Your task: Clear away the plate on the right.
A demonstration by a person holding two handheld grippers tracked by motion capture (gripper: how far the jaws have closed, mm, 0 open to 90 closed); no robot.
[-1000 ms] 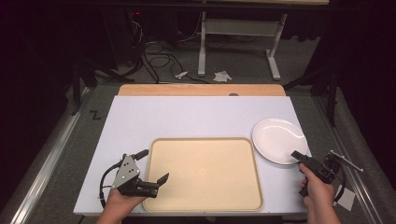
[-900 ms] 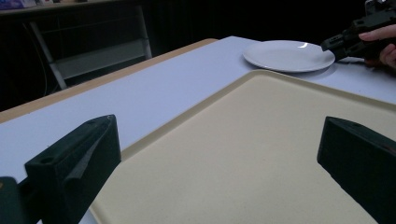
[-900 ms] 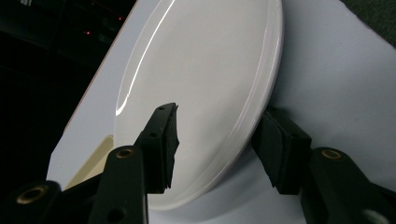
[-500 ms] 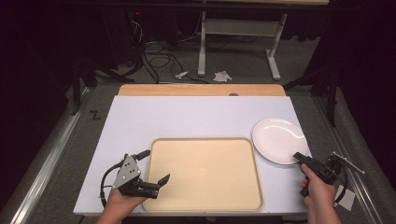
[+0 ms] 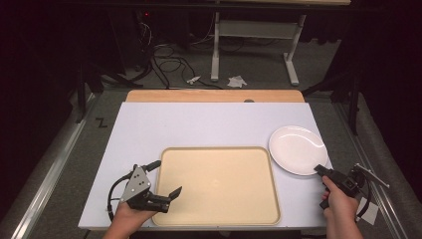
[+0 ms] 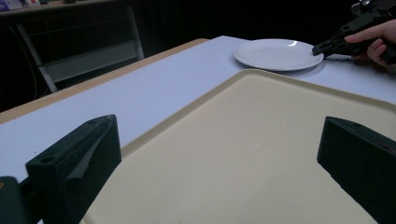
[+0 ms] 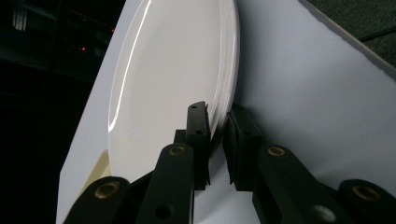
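A round white plate lies on the white table at the right, beside a large beige tray. My right gripper is at the plate's near rim. In the right gripper view its jaws have just been closing and now pinch the rim of the plate, so the right gripper is shut on it. My left gripper is held open over the tray's left edge, with only bare tray between its jaws. From the left gripper view, the plate and the right gripper lie far across the tray.
The white table top has a wooden strip along its far edge. Beyond it the dark floor carries cables, scraps of paper and the legs of a desk frame. A small white tag lies off the table's right corner.
Both hands stay where they were. The right gripper's jaws look drawn closer together at the plate's rim.
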